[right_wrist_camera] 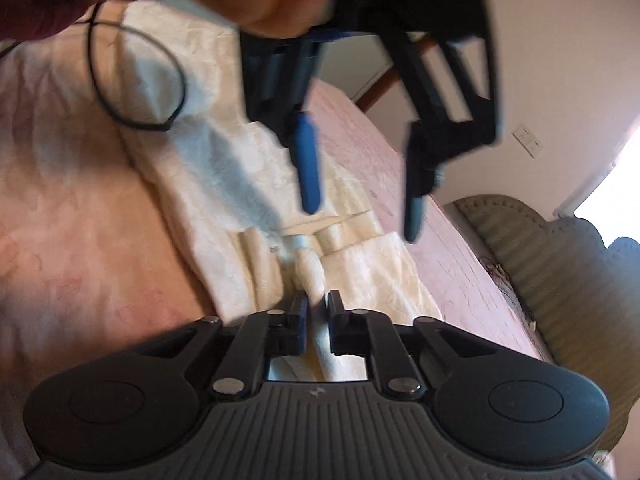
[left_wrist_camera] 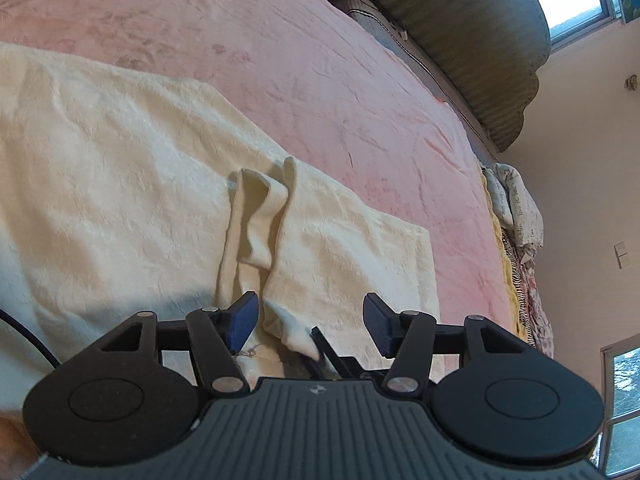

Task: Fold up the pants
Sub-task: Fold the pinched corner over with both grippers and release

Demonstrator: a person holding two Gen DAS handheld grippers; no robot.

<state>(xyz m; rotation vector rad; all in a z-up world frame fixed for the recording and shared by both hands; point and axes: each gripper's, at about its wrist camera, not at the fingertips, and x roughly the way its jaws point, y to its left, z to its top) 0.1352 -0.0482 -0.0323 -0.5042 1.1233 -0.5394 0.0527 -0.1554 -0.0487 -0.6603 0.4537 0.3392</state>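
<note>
Cream pants (left_wrist_camera: 120, 184) lie spread on a pink bedspread (left_wrist_camera: 304, 64). In the left wrist view my left gripper (left_wrist_camera: 310, 314) is open just above them, with a raised fold of cloth (left_wrist_camera: 260, 220) running up between its blue pads. In the right wrist view my right gripper (right_wrist_camera: 318, 312) is shut on a bunched ridge of the cream pants (right_wrist_camera: 312, 268). The left gripper (right_wrist_camera: 360, 208) also shows there, open, hanging above the same cloth with a hand on it.
A grey-green padded headboard (left_wrist_camera: 480, 40) runs along the bed's far edge. Bunched bedding (left_wrist_camera: 516, 216) lies at the bed's corner. A black cable (right_wrist_camera: 136, 80) loops over the pants. Windows (left_wrist_camera: 576, 4) and a beige wall stand beyond.
</note>
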